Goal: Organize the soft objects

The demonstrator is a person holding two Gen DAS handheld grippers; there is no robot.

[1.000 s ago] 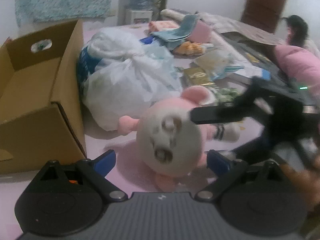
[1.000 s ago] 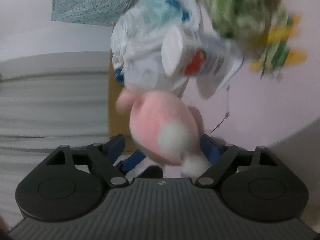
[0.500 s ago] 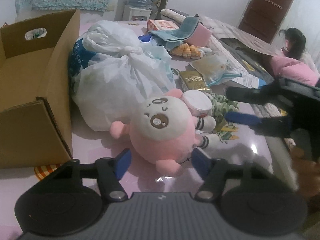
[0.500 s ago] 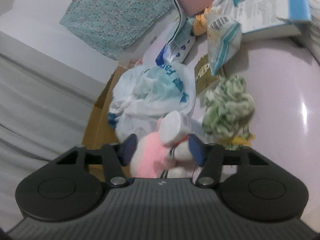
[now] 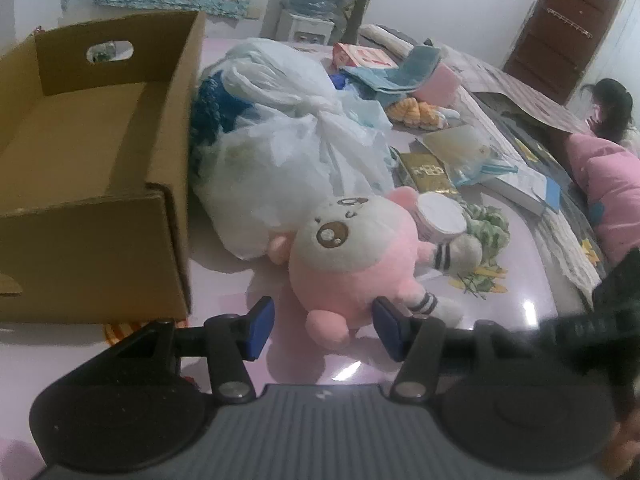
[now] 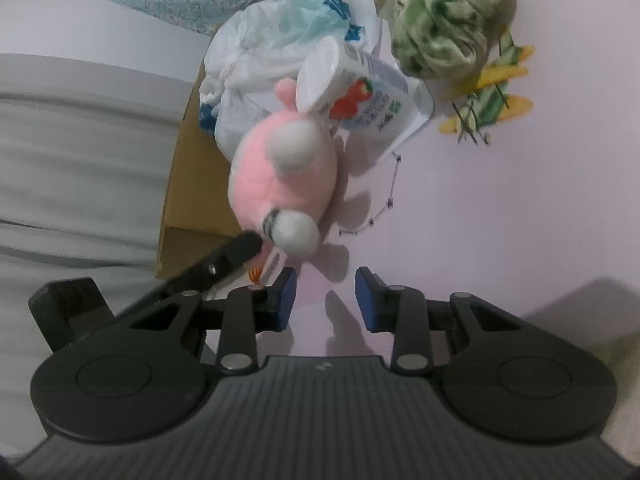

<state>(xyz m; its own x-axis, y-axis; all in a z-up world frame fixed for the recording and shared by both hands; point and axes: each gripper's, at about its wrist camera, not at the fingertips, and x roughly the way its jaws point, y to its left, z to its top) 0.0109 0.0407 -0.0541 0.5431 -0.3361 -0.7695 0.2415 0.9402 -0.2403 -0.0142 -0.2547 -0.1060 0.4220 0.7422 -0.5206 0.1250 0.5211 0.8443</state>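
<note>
A pink and white plush toy [image 5: 352,264] lies on the pink table next to a tied white plastic bag [image 5: 288,152]. My left gripper [image 5: 324,328] has its blue pads either side of the plush's lower foot. Its jaws are closing, and the left pad still stands clear of the fabric. My right gripper [image 6: 326,296] sits just behind the plush toy [image 6: 284,184]; its jaws are closing on nothing. One finger of the left gripper [image 6: 240,252] reaches the plush from the left. An open cardboard box [image 5: 100,160] stands to the left.
A white strawberry-printed cup [image 6: 360,92] and a green crumpled cloth [image 6: 452,20] lie just beyond the plush. Towels, packets and a book [image 5: 524,188] cover the far table. A person [image 5: 612,108] sits at the far right behind a pink cushion [image 5: 608,192].
Both grippers' jaws have narrowed. The right gripper drew back, so the plush now lies ahead of its pads instead of between them. The left gripper moved closer to the plush.
</note>
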